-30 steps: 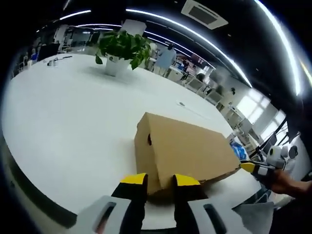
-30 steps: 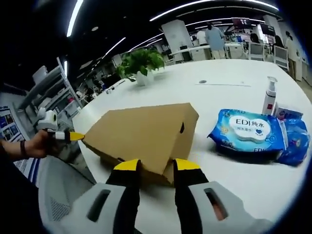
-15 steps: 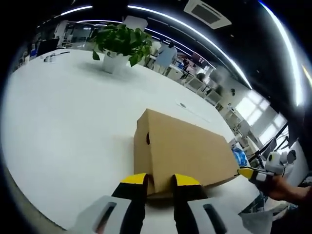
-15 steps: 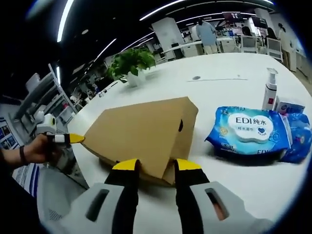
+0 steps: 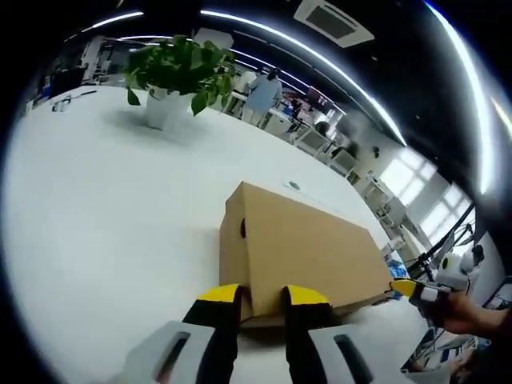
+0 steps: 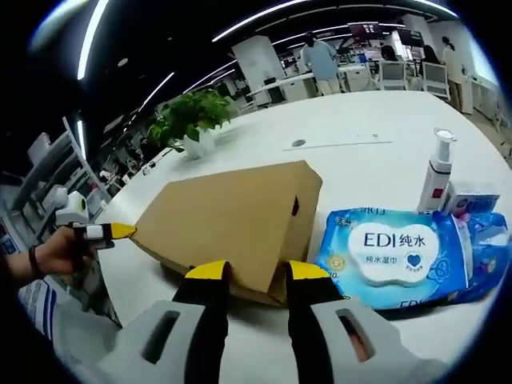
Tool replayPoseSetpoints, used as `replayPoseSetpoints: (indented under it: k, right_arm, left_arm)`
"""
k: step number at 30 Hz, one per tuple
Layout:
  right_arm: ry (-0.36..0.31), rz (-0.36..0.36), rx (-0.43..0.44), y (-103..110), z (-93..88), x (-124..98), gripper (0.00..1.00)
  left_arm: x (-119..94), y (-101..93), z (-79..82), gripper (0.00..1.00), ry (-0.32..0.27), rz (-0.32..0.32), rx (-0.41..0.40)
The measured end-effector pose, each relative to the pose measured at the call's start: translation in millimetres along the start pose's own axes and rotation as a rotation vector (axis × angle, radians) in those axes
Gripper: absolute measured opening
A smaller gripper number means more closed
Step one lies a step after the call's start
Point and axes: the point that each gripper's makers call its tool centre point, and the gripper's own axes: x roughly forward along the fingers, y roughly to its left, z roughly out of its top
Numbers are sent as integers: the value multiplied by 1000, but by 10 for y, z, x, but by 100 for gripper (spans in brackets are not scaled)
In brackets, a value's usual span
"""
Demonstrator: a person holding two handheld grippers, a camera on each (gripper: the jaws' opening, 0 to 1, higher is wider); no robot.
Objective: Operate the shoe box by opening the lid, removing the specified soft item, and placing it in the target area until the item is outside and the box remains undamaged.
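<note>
I judge the task barely begun: the shoe box point(image 5: 300, 252) sits shut on the white table point(image 5: 104, 208), its lid down over the base, and nothing soft has come out of it yet, so opening, taking the item and setting it down are all left to do. My left gripper point(image 5: 262, 294) has its yellow-tipped fingers point(image 5: 218, 294) spread, with the near corner of the box between them and just ahead; I cannot tell whether they touch the cardboard. My right gripper point(image 6: 258, 272) stands the same way at the opposite corner, fingers point(image 6: 308, 272) apart and straddling the lower edge of the lid, and it also shows at the far end of the box in the left gripper view. The box is plain brown cardboard, clean, with a small dark hole in each end wall and no dents or tears that I can see. Just to the right of my right fingers lies a blue pack of wet wipes point(image 6: 396, 256), with a pump bottle point(image 6: 436, 172) beyond it. A potted plant point(image 5: 172, 76) stands well beyond the box.
</note>
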Motion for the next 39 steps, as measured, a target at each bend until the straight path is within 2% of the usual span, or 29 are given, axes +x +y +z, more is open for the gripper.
replayPoseSetpoints:
  k: [4,12,16,19,20,21,26,28,31,34,36,39]
  right_arm:
    - [-10,-21,25,-49,22,4,26]
    - [-39,-58,63,-46,11,-3,26]
    - [-41,-53,75,-42,15,-12,26]
    - [-71,-45,96,-6,53,-91,22]
    - [-109,-44,88,2,99,-151,23]
    - [-117,-41,82,14,99,-191,25]
    - [-101,-35,28,-1,-115,-496,33]
    - [-100,-45,17,-38,-218,-647,34]
    - [-103,-61,11,-86,-319,-821,39]
    - [-105,-75,13,-105,-423,-1022,44]
    - [-116,-89,-4,-135,-473,-1155,48]
    - [-136,-118,23,-193,-552,-1305,51]
  left_arm:
    - [104,-2,74,21,5,-21,18]
    - [97,12,69,21,16,-52,33]
    - [51,0,48,21,26,-82,74]
    - [-66,36,85,21,-25,-50,74]
    - [-138,33,77,21,-40,-50,67]
    - [-182,31,69,22,-49,-49,64]
    - [-459,-45,-50,26,-76,-35,88]
    - [-548,-115,-142,27,-67,-34,104]
    - [-669,-254,-293,28,-46,-34,177]
    - [-743,-348,-406,34,-28,-23,231]
    - [-806,-438,-493,38,-19,-32,243]
    - [-884,-488,-616,39,-1,-25,270]
